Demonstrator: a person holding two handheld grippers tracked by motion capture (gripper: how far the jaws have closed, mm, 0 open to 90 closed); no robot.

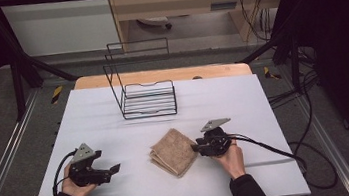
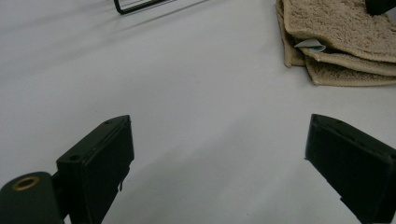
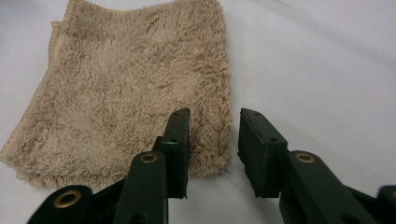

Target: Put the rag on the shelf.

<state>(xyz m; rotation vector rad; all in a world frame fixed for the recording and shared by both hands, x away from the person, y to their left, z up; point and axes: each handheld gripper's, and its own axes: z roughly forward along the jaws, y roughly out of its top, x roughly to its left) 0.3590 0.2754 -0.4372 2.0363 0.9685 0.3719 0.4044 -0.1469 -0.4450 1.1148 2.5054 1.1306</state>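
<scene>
The right tool (image 3: 212, 154) stands narrowly open over the folded towel's (image 3: 130, 88) near edge, gripping nothing, while the left tool (image 2: 219, 163) gapes wide above the bare counter (image 2: 187, 84)

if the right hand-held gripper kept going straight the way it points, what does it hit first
Most likely the folded beige towel. The right hand-held gripper has its jaws a little apart, straddling the towel's near edge, so it would probably slide onto or push that edge; depth is hard to judge.

White table (image 1: 123, 190), folded tan towel (image 1: 173, 152), black wire rack (image 1: 148, 100)
</scene>
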